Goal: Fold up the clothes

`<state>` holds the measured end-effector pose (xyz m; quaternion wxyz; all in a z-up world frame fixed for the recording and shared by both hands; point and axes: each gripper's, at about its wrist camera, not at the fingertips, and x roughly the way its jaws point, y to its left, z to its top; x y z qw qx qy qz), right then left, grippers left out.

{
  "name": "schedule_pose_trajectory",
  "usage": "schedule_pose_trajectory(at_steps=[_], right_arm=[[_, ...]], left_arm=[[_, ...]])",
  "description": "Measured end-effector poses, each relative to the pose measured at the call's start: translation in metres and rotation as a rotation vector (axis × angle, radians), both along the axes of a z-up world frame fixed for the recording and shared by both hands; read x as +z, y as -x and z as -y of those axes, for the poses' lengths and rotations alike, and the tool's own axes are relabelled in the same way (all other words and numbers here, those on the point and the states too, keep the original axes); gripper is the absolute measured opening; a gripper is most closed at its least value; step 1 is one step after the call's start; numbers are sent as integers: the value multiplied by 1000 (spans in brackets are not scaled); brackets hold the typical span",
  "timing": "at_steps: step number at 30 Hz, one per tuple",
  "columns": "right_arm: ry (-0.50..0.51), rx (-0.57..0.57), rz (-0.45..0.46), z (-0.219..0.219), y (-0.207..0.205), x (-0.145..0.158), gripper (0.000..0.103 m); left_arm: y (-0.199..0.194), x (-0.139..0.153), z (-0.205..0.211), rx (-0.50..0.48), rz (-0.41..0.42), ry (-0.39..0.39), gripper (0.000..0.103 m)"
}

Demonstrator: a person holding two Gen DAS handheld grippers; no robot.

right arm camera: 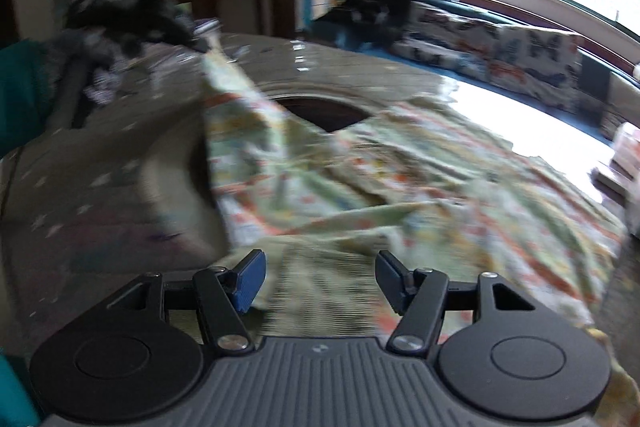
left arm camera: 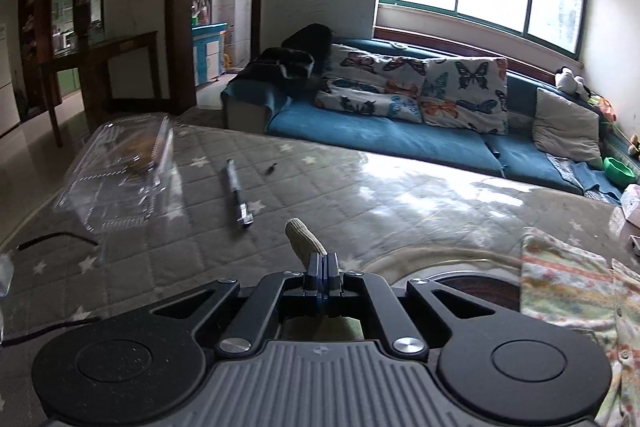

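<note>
A light green patterned garment [right arm camera: 400, 187] lies spread and rumpled on the table [right arm camera: 100, 195] in the blurred right wrist view. One sleeve [right arm camera: 232, 95] is lifted up toward the left gripper, seen dark at the far left. My right gripper [right arm camera: 320, 279] is open just above the garment's near edge. In the left wrist view my left gripper [left arm camera: 322, 267] is shut on the ribbed beige cuff [left arm camera: 304, 237] of the sleeve, which sticks up past the fingertips. Part of the garment [left arm camera: 568, 295] shows at the right.
A clear plastic box [left arm camera: 120, 171], a pen [left arm camera: 238, 193] and a black cable [left arm camera: 56, 239] lie on the quilted, star-patterned table cover. A blue sofa [left arm camera: 380, 131] with butterfly cushions stands beyond the table. Boxes [right arm camera: 624, 163] sit at the table's right edge.
</note>
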<state>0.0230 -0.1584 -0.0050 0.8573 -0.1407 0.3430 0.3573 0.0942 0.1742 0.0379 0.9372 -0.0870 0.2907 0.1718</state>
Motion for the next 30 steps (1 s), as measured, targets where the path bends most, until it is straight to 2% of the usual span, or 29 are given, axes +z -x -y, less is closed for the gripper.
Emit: schedule_pose_trajectory(at_steps=[4, 8, 10, 11, 12, 14, 18, 24, 28, 29, 30], right_arm=[[11, 57, -17, -20, 16, -6, 62], [61, 66, -1, -33, 25, -15, 63], [70, 54, -1, -35, 26, -19, 59], [75, 49, -1, -35, 27, -21, 54], [69, 47, -2, -34, 28, -20, 42], [58, 42, -11, -30, 29, -18, 27], [11, 30, -45, -19, 29, -14, 15], [-11, 15, -64, -7, 30, -12, 13], [-2, 19, -56, -9, 31, -14, 13], [2, 21, -51, -10, 31, -14, 13], [-1, 20, -50, -10, 31, -14, 18]], left_arm=[[9, -5, -8, 15, -3, 16, 0], [16, -8, -13, 23, 1, 28, 0], [20, -9, -16, 27, 4, 36, 0], [22, -10, -17, 30, 6, 40, 0], [24, -10, -18, 32, 8, 43, 0], [27, -11, -22, 35, 13, 49, 0], [37, -8, -27, 57, 27, 48, 0], [51, -9, -33, 63, 18, 72, 0], [46, -17, -31, 42, -15, 99, 3], [43, -19, -30, 34, -22, 97, 4], [41, -22, -28, 27, -24, 91, 4]])
